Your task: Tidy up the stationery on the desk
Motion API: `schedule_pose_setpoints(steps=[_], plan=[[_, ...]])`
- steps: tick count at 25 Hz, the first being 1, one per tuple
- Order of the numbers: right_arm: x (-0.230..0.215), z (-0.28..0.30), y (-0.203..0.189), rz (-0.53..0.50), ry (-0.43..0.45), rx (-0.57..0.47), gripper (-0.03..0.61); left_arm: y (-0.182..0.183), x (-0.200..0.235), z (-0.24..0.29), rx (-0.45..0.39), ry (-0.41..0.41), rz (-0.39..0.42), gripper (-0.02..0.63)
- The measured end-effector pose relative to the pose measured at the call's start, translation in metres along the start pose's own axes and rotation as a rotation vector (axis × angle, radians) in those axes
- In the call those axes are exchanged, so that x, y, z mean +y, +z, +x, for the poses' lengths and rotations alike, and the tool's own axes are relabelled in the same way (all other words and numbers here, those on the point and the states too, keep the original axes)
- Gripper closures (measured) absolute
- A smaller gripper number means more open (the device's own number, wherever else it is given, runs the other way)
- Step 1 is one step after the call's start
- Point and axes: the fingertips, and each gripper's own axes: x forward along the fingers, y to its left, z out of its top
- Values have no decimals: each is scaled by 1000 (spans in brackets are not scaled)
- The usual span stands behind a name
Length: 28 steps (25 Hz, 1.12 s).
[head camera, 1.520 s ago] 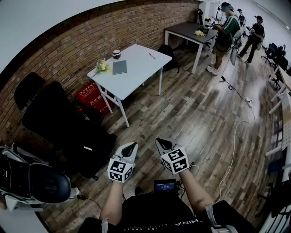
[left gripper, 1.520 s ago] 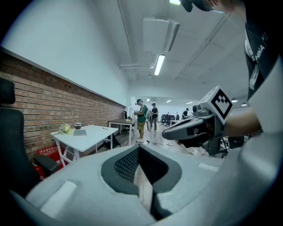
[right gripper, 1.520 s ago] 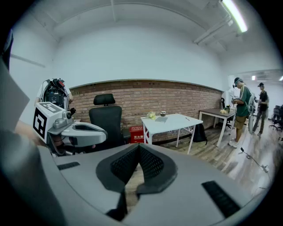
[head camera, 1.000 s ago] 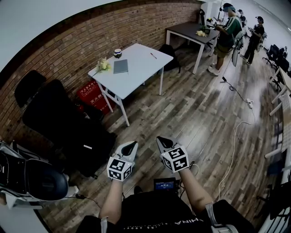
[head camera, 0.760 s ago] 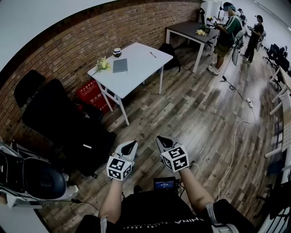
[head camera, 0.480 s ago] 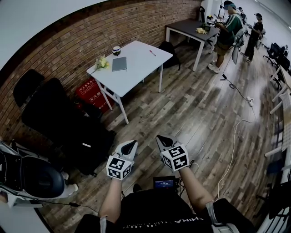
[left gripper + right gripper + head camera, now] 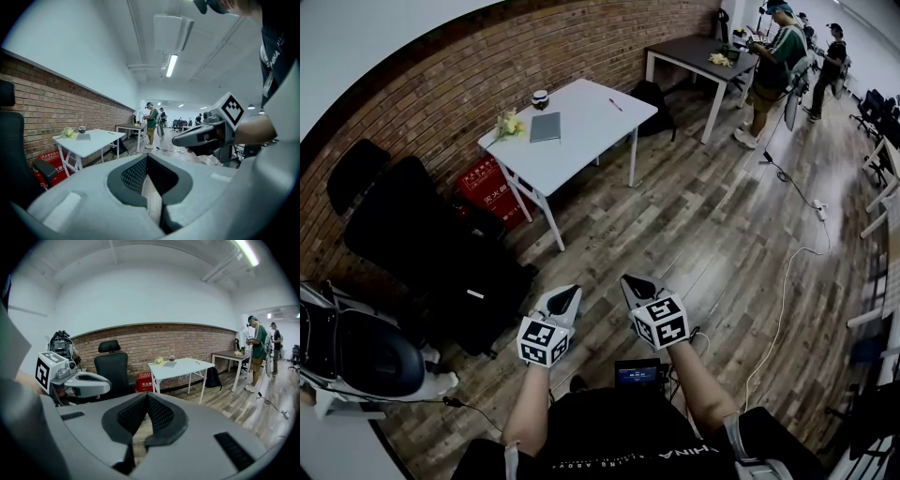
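Far ahead by the brick wall stands the white desk (image 7: 581,141). On it lie a grey notebook (image 7: 546,127), a pen (image 7: 615,104), a small cup (image 7: 540,97) and a bunch of pale flowers (image 7: 508,122). My left gripper (image 7: 565,300) and right gripper (image 7: 637,287) hover side by side over the wooden floor, well short of the desk. Both are shut with nothing between the jaws. In the left gripper view, the left gripper (image 7: 147,158) points past the desk (image 7: 91,139). In the right gripper view, the right gripper (image 7: 147,398) faces the desk (image 7: 183,366).
Black office chairs (image 7: 408,230) and a red box (image 7: 483,187) stand left of the desk. A black bag (image 7: 652,97) sits behind it. A dark desk (image 7: 694,56) and two standing people (image 7: 773,56) are at the back right. A white cable (image 7: 783,291) runs across the floor.
Both grippers have eased a little forward over the floor with the person. Their jaws stay shut and empty. The desk sits slightly higher in the head view.
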Motion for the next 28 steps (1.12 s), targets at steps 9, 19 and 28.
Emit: schedule_pose_setpoints(steps=[9,19,28], plan=[[-34,-10,-9,2,32,-3,569,-1,-21,26,12,42,2,611],[-65,-5,-22,25,41,18,569,-10,-19,49,37,70,-17,611],[-90,37,-20,46,16,64,569,-19,27,86,50,63,-70,611]])
